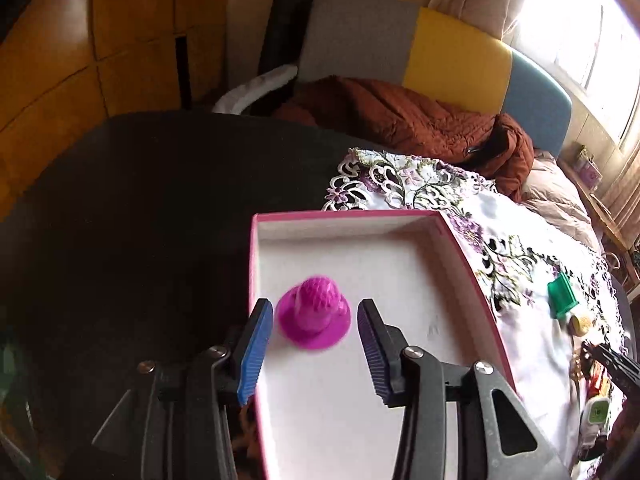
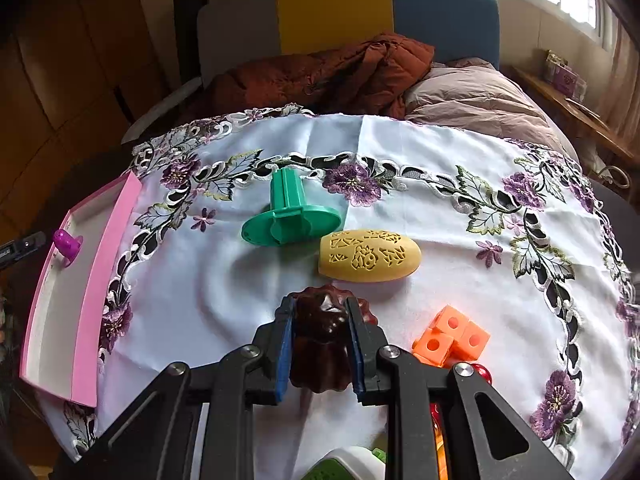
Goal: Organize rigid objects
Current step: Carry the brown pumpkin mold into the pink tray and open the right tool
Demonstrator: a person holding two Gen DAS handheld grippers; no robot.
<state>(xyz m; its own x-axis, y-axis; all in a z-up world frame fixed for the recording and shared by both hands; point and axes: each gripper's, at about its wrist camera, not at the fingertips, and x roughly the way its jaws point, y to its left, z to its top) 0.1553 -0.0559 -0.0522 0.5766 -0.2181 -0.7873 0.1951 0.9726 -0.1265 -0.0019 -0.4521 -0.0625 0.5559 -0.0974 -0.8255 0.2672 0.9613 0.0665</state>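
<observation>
Left gripper (image 1: 314, 320) spread over the pink box (image 1: 472, 280), jaws clear of the magenta piece (image 1: 314, 312) sitting between them on the box floor. Right gripper (image 2: 320, 312) clamped on the dark brown fluted piece (image 2: 322, 340), near centre of the worktop cloth (image 2: 400, 152).

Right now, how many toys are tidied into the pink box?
Just one: the magenta piece lies in the pink box, with the left gripper open around it. The right gripper is shut on the dark brown piece. The green piece, yellow shell and orange cubes wait on the tablecloth.
</observation>
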